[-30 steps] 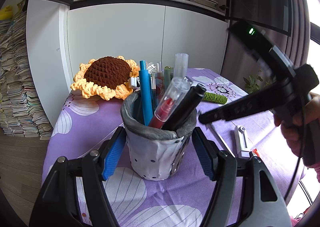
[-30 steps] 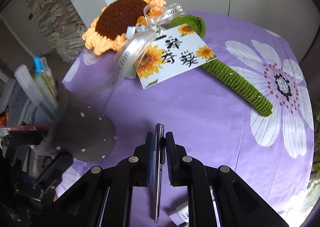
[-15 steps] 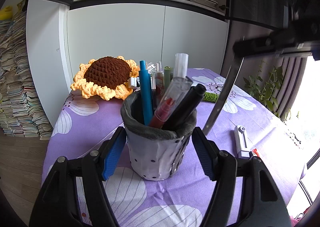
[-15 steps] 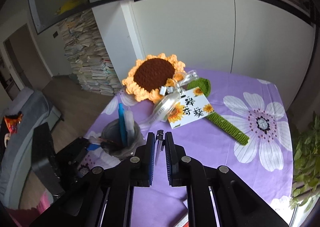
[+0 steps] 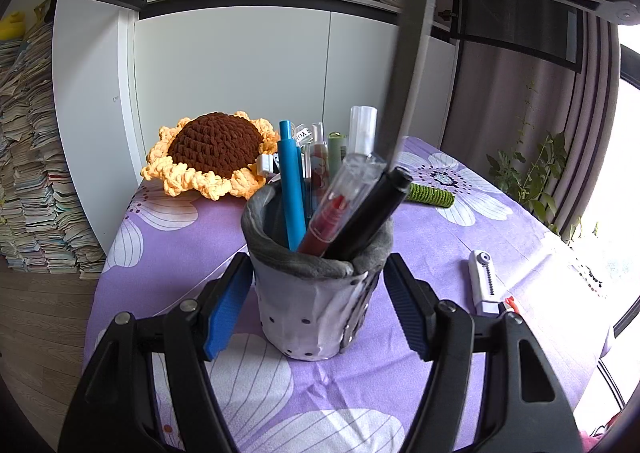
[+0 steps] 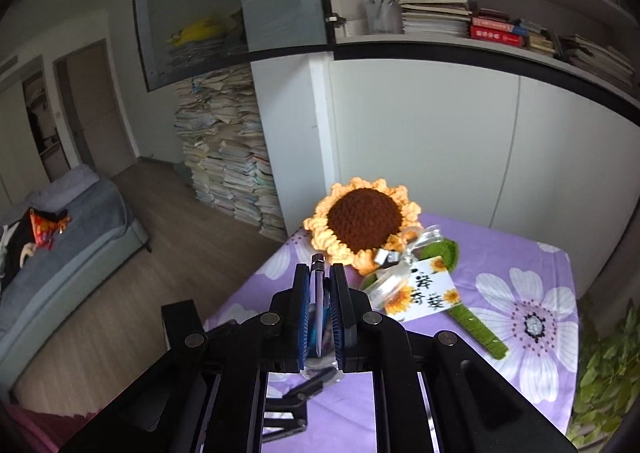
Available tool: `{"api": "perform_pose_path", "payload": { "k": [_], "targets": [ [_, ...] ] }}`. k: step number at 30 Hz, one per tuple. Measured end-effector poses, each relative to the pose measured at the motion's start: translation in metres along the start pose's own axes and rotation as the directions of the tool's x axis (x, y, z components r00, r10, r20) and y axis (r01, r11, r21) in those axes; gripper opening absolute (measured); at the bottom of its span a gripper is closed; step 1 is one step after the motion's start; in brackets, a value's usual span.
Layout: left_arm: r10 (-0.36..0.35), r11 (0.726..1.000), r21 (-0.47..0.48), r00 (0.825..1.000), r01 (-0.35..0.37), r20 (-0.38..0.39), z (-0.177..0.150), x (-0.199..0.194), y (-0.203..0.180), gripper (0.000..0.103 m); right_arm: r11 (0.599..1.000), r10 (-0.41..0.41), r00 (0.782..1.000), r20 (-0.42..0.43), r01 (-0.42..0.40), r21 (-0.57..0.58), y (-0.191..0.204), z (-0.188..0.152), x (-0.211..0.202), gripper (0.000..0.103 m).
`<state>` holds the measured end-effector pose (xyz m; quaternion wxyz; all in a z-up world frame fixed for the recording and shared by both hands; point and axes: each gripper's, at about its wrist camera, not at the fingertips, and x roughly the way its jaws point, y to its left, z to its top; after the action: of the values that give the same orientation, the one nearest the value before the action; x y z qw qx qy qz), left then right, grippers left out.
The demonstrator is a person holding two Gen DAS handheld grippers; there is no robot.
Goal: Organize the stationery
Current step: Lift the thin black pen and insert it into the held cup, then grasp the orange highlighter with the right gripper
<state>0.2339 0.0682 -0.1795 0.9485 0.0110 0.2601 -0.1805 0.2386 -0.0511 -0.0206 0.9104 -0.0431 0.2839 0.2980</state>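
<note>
- Gripping the grey fabric pen pot (image 5: 320, 305) from both sides, our left claw (image 5: 316, 309) has its blue pads pressed against the pot's dotted wall, and the pot stands upright on the purple flowered cloth of the bench (image 5: 460, 237).
- We see the pot packed with a teal pen (image 5: 291, 189), a red pen in a clear barrel (image 5: 340, 209), a black marker (image 5: 368, 209) and a few more pens behind them.
- Our right claw (image 6: 320, 309) is pressed together on a thin metal ruler (image 6: 318, 293), pinching it on edge between the blue pads; from the left wrist view the same ruler (image 5: 408, 65) hangs down as a dark blurred strip with its lower end just above the pot's mouth.
- A white utility knife (image 5: 482, 277) lies flat on the cloth to the right of the pot, well apart from it.
- Behind the pot we see a crocheted sunflower (image 5: 216, 153) lying on the bench, with its green stem (image 6: 476, 329) and a printed card (image 6: 428, 293) beside it.
</note>
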Motion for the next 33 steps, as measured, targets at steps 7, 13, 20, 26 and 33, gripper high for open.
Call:
{"api": "perform_pose_path", "payload": {
  "k": [7, 13, 20, 26, 33],
  "targets": [
    [-0.002, 1.000, -0.003, 1.000, 0.002, -0.005, -0.001, 0.000, 0.000, 0.067, 1.000, 0.030, 1.000, -0.007, -0.030, 0.006, 0.003, 0.006, 0.031, 0.011],
    [-0.002, 1.000, -0.002, 1.000, 0.002, -0.005, -0.001, 0.000, 0.000, 0.067, 0.999, 0.043, 0.996, -0.082, -0.042, 0.011, 0.003, -0.008, 0.060, 0.011],
    [-0.002, 1.000, -0.002, 1.000, 0.002, -0.005, -0.001, 0.001, 0.000, 0.067, 0.997, 0.075, 0.980, -0.187, -0.069, 0.040, -0.003, -0.025, 0.081, 0.011],
    [-0.006, 1.000, -0.003, 1.000, 0.006, -0.008, -0.001, 0.001, 0.000, 0.067, 0.992, 0.092, 0.973, -0.210, -0.072, 0.100, -0.019, -0.027, 0.068, 0.011],
    [-0.006, 1.000, -0.005, 1.000, 0.006, -0.012, -0.001, 0.001, 0.000, 0.067, 0.985, 0.034, 0.982, -0.187, -0.002, 0.171, -0.052, -0.041, 0.028, 0.012]
  ]
}}
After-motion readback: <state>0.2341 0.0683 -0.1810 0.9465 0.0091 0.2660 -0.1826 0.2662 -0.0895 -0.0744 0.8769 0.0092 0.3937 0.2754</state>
